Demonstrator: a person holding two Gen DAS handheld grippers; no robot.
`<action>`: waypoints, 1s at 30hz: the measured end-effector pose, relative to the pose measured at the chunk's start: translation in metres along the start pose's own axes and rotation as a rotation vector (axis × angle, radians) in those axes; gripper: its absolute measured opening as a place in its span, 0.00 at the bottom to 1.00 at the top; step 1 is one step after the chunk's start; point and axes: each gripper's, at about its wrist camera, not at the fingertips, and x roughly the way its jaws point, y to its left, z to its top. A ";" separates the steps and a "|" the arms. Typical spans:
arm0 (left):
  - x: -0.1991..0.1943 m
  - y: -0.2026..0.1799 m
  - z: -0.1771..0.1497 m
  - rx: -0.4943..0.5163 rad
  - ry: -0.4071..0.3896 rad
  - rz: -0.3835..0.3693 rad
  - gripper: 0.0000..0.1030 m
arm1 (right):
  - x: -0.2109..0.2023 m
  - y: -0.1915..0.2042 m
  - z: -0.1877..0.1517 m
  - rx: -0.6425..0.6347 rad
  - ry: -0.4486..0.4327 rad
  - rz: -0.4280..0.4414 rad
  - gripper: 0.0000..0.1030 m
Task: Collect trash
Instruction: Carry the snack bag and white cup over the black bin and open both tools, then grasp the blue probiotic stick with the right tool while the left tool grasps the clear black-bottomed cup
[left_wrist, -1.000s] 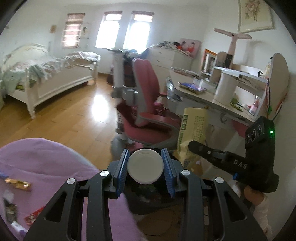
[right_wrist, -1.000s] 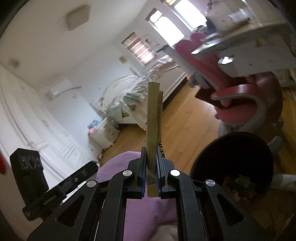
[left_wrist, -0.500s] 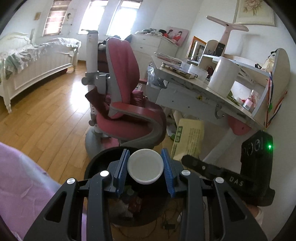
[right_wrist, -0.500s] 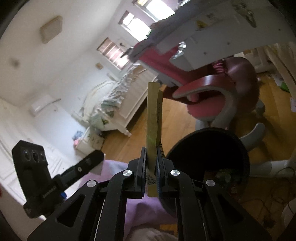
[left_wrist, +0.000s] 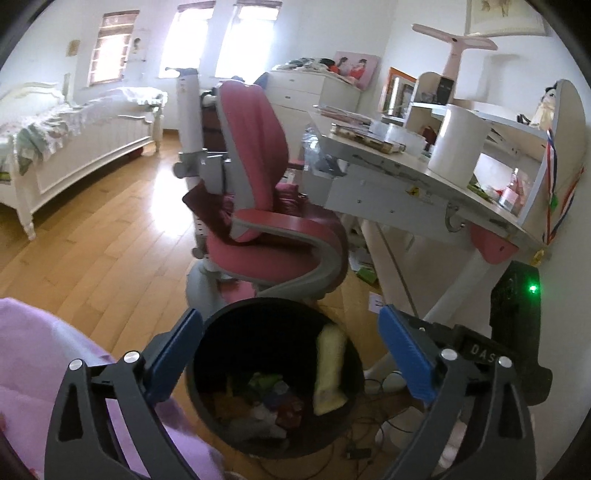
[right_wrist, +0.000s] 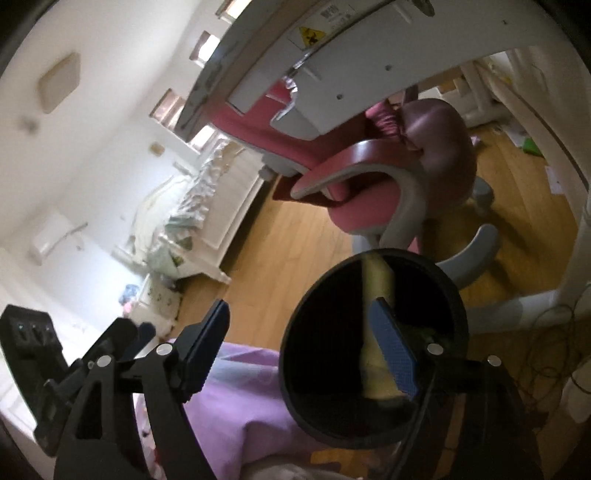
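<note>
A black trash bin (left_wrist: 255, 302) stands on the wood floor right below both grippers, with mixed trash at its bottom. A yellow packet (left_wrist: 328, 373) leans inside against its right wall. My left gripper (left_wrist: 291, 350) hangs over the bin with its jaws opening wide and nothing between the blue pads. In the right wrist view the bin (right_wrist: 291, 369) sits under my right gripper (right_wrist: 301, 332), whose jaws are opening too. There the yellow packet (right_wrist: 376, 280) is blurred, free of the pads and dropping into the bin. I cannot make out the white lid.
A pink swivel chair (left_wrist: 266, 221) stands just behind the bin, and a white desk (left_wrist: 388, 184) is at the right. Cables (left_wrist: 362, 450) lie on the floor beside the bin. A purple cloth (left_wrist: 33, 350) is at lower left. A bed (left_wrist: 74, 140) is far left.
Both grippers came over the bin and opened. The white lid left the left pads and the yellow packet left the right pads, and the packet now lies in the bin.
</note>
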 end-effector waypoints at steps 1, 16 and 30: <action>-0.003 0.003 -0.001 -0.008 0.001 0.004 0.93 | 0.001 0.004 -0.002 -0.004 0.007 0.000 0.75; -0.121 0.131 -0.062 -0.247 -0.040 0.286 0.93 | 0.053 0.146 -0.072 -0.287 0.201 0.138 0.75; -0.192 0.278 -0.141 -0.324 0.129 0.614 0.92 | 0.115 0.310 -0.167 -0.678 0.415 0.277 0.75</action>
